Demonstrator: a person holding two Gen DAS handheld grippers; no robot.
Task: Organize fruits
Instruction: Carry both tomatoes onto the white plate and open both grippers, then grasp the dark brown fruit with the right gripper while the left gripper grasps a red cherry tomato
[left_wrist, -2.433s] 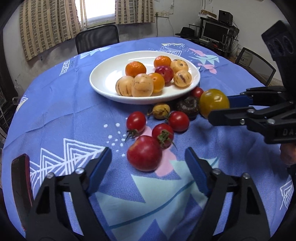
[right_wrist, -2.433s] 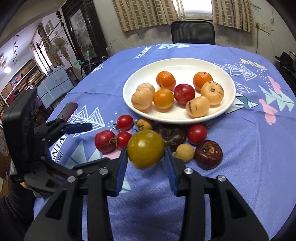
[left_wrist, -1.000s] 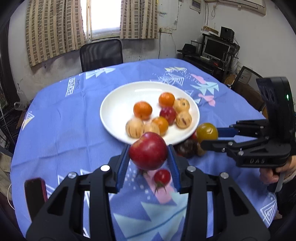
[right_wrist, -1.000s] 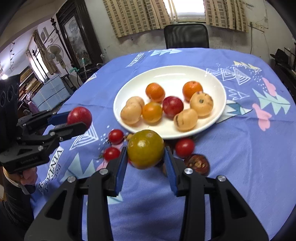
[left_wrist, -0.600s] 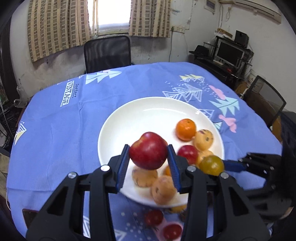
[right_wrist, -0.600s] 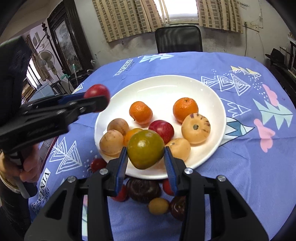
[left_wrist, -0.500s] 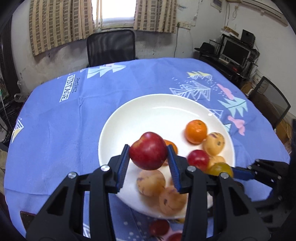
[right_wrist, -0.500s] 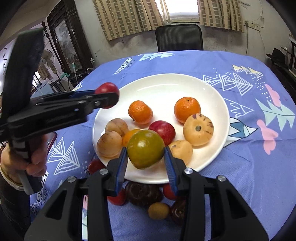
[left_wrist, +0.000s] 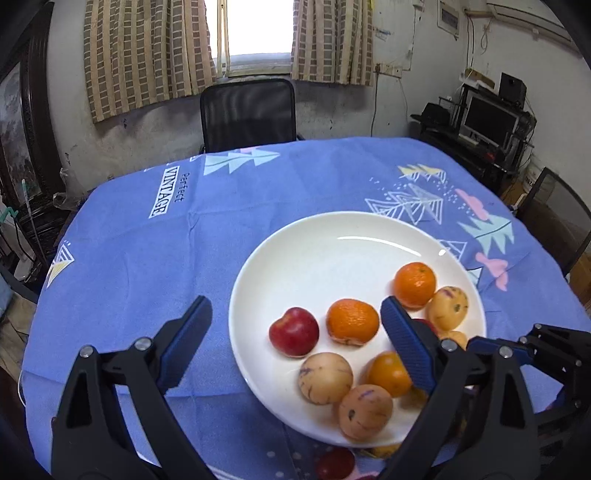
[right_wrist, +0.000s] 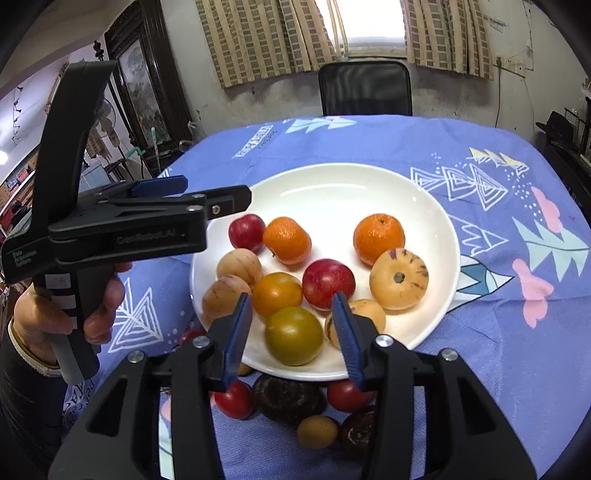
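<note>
A white plate (left_wrist: 332, 221) on the blue tablecloth holds several fruits. The red apple (left_wrist: 294, 331) lies at the plate's left side, just under my left gripper (left_wrist: 295, 310), which is open above it. From the right wrist view this apple (right_wrist: 246, 232) sits below the left gripper (right_wrist: 210, 192). The yellow-green tomato (right_wrist: 293, 336) rests on the plate's near edge, just below my open right gripper (right_wrist: 291, 299). Two oranges (right_wrist: 287, 240) (right_wrist: 378, 233) and pale striped melons (right_wrist: 399, 278) share the plate (right_wrist: 369, 177).
Loose on the cloth in front of the plate lie red tomatoes (right_wrist: 234, 402), dark fruits (right_wrist: 288, 398) and a small yellow fruit (right_wrist: 317, 430). A hand (right_wrist: 55, 314) holds the left gripper. A black chair (left_wrist: 247, 110) stands behind the table.
Both grippers have opened. The red apple has left the left gripper and the yellow-green tomato the right one; both now lie on the plate.
</note>
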